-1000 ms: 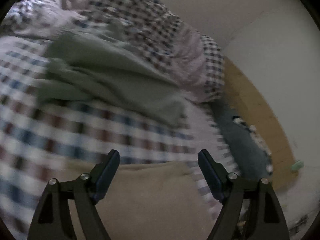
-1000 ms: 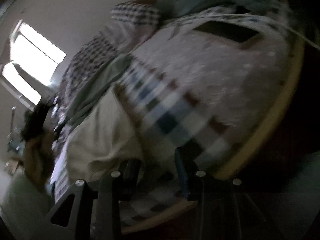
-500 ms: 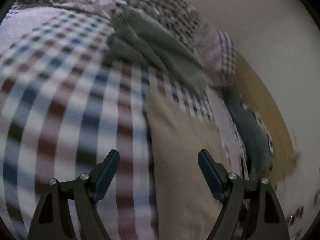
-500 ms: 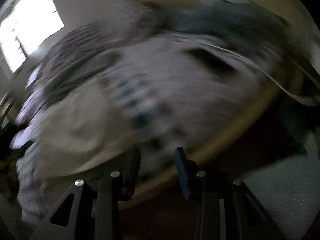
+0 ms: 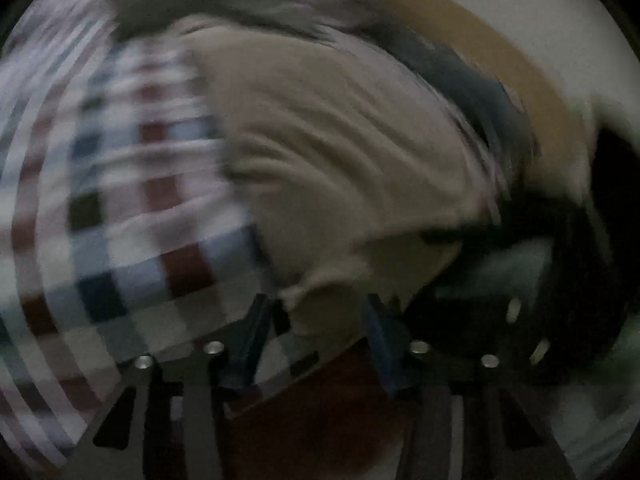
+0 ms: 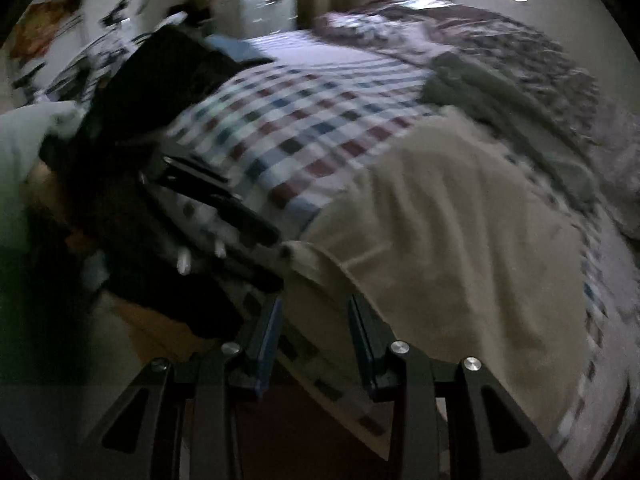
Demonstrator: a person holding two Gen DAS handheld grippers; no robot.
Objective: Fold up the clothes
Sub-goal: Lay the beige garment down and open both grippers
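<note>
A beige garment (image 6: 448, 236) lies spread on the checked bedsheet (image 6: 304, 128), its near edge at the bed's front. It also shows in the blurred left wrist view (image 5: 340, 160). My left gripper (image 5: 314, 320) is open, with a corner of the beige garment lying between its blue pads. My right gripper (image 6: 314, 324) is open, its pads at the garment's near edge. The left gripper's dark body (image 6: 208, 200) shows in the right wrist view beside that corner. A grey-green garment (image 6: 492, 92) lies further back on the bed.
A rumpled patterned quilt (image 6: 520, 36) is heaped at the far side of the bed. A wooden bed frame (image 5: 500, 60) runs along the edge. Boxes and clutter (image 6: 264, 4) stand against the far wall. Dark floor lies below both grippers.
Both grippers have swung down to the beige garment's near edge. The left jaws have narrowed around its corner, and the right jaws have opened wider.
</note>
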